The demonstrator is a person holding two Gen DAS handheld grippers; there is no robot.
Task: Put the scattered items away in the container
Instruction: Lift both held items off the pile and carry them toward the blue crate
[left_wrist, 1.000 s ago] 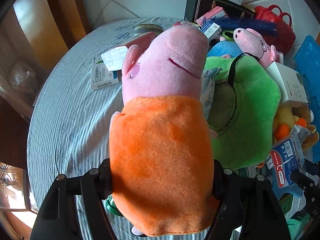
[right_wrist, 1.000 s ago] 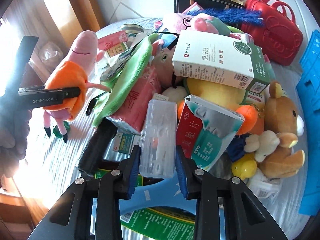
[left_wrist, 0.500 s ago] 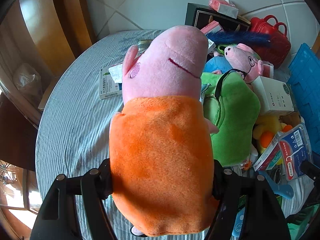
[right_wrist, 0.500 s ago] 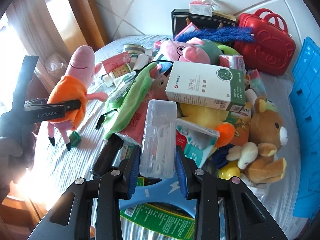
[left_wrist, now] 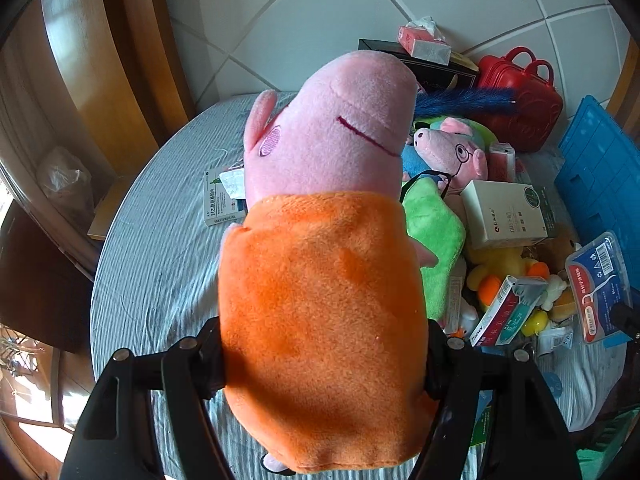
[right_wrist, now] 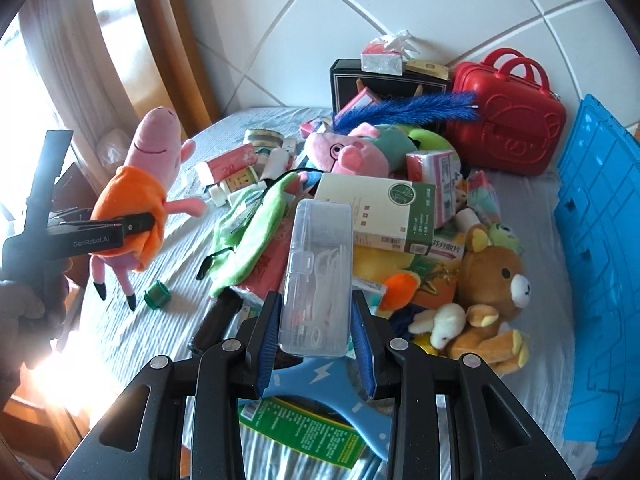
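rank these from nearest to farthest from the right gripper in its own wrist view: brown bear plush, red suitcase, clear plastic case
1. clear plastic case, held between the jaws of the right gripper.
2. brown bear plush, lower right on the table, beside the pile.
3. red suitcase, far back right against the wall.

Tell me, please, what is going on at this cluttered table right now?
A person is tidying with a handheld gripper in each hand. The left gripper is clamped on the pink pig plush in an orange dress, held clear above the grey tablecloth. The right gripper grips a clear plastic case over the pile of toys and boxes. The blue crate stands at the right edge; neither item is in it yet.
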